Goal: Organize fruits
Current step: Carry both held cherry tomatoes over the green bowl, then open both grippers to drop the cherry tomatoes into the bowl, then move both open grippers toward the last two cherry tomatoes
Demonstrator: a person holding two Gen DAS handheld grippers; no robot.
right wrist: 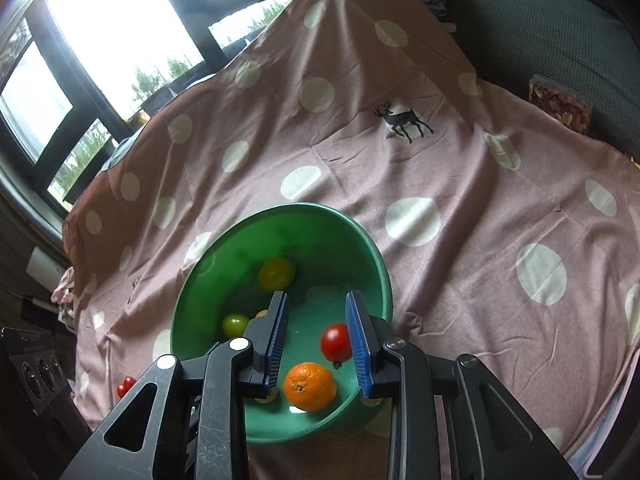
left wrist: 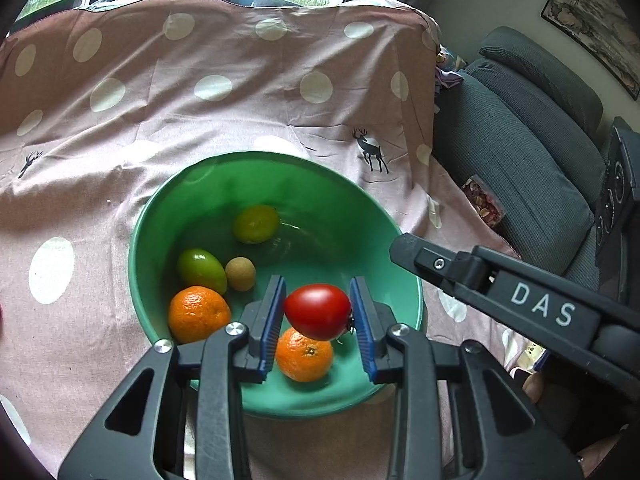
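- Left wrist view: left gripper (left wrist: 318,281) clenched on a red tomato (left wrist: 318,312). Both blue pads press its sides, and the tomato is up off the bowl floor, over the near half of the green bowl (left wrist: 280,156).
- In the bowl: one orange (left wrist: 198,314) at the near-left wall and a second orange (left wrist: 305,356) right under the tomato, partly hidden by it.
- A green oval fruit (left wrist: 201,270) touches the left orange, with a small brown round fruit (left wrist: 240,274) just beside it. A yellow-green citrus (left wrist: 256,224) sits alone toward the far side.
- The bowl rests on a pink dotted cloth (left wrist: 240,92), with a grey sofa (left wrist: 520,140) to the right.
- The right gripper (left wrist: 404,248) comes in from the right, its tip over the bowl's right rim. Can't tell how its jaws stand from this side.
- Right wrist view: right gripper (right wrist: 317,296) pinched in as far as it goes and grasping nothing. A gap remains between the pads, and only the bowl floor shows through it.
- It points down into the bowl (right wrist: 280,208).
- The tomato (right wrist: 336,342) shows just beside the right pad, farther in. Can't tell whether it touches the pad.
- An orange (right wrist: 310,386) sits near the front wall, a green fruit (right wrist: 235,324) at the left wall and the yellowish citrus (right wrist: 276,272) at the far side.
- Two small red fruits (right wrist: 126,386) lie on the cloth, left of the bowl and outside it.
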